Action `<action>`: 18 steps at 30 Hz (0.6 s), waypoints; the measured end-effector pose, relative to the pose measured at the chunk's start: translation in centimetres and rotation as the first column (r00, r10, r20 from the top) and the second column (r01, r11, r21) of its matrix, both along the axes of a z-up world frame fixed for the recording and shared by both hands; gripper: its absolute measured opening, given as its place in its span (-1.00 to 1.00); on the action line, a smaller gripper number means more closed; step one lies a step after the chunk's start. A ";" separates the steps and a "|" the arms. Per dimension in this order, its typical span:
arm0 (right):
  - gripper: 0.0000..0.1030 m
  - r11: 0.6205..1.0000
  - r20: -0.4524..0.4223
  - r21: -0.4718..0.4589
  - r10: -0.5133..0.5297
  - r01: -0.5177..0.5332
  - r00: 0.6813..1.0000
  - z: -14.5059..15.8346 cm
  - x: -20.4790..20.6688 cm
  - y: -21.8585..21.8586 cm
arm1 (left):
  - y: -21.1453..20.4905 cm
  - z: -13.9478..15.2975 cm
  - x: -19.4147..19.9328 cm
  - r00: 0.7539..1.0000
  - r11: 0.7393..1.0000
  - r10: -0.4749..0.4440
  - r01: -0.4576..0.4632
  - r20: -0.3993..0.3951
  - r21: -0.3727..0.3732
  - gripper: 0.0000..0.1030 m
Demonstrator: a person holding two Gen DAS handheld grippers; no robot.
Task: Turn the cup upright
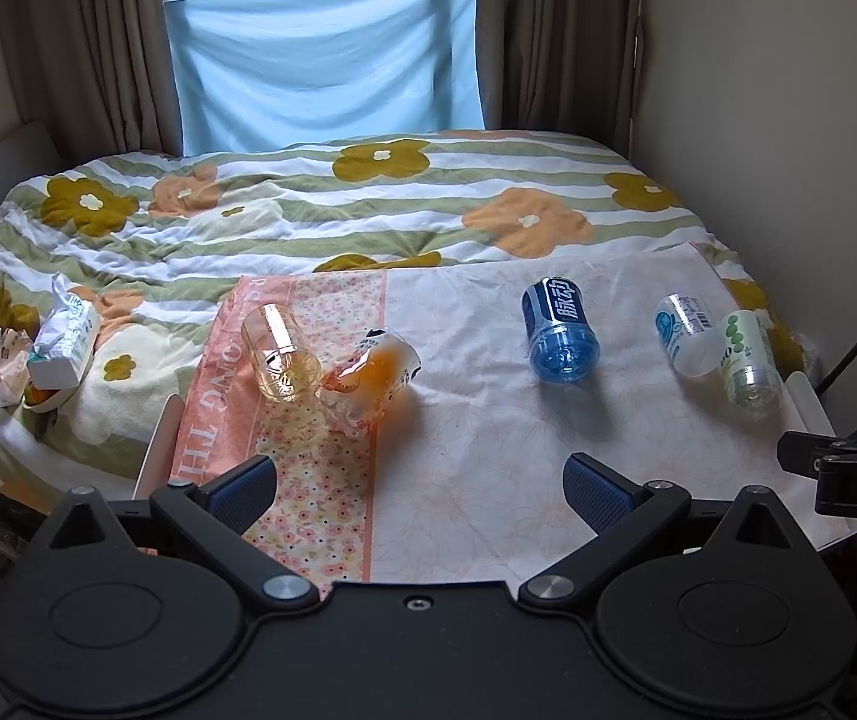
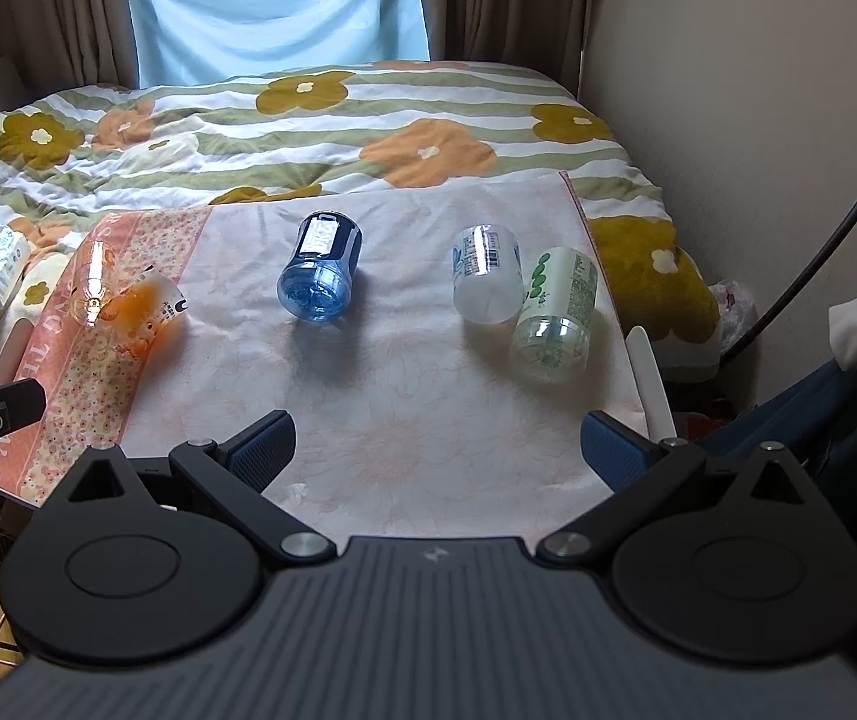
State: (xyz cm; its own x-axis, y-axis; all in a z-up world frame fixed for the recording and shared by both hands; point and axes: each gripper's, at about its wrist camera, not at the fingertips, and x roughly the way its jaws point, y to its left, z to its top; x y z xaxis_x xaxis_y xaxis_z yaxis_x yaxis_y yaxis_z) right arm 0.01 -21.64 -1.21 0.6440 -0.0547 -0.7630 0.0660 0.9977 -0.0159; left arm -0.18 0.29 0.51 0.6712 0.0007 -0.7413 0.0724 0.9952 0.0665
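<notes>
Several plastic cups lie on their sides on a cloth-covered board (image 1: 476, 480). A clear cup (image 1: 279, 354) and an orange cup (image 1: 371, 381) touch at the left. A blue cup (image 1: 560, 330) lies in the middle. A white-blue cup (image 1: 685, 330) and a green cup (image 1: 749, 363) touch at the right. My left gripper (image 1: 419, 489) is open and empty, near the board's front edge, short of the orange cup. My right gripper (image 2: 437, 444) is open and empty, in front of the blue cup (image 2: 320, 273) and the green cup (image 2: 557, 315).
The board lies on a bed with a flowered quilt (image 1: 320, 204). A tissue pack (image 1: 65, 339) and small items sit on the quilt at the left. A wall (image 1: 788, 90) stands close on the right. Curtains and a window are behind the bed.
</notes>
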 end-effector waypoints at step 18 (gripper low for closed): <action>1.00 1.000 -0.004 0.004 0.005 -0.005 1.000 0.0 0.0 0.1 | -0.1 0.2 0.0 1.000 1.000 0.000 0.000 0.004 -0.002 1.00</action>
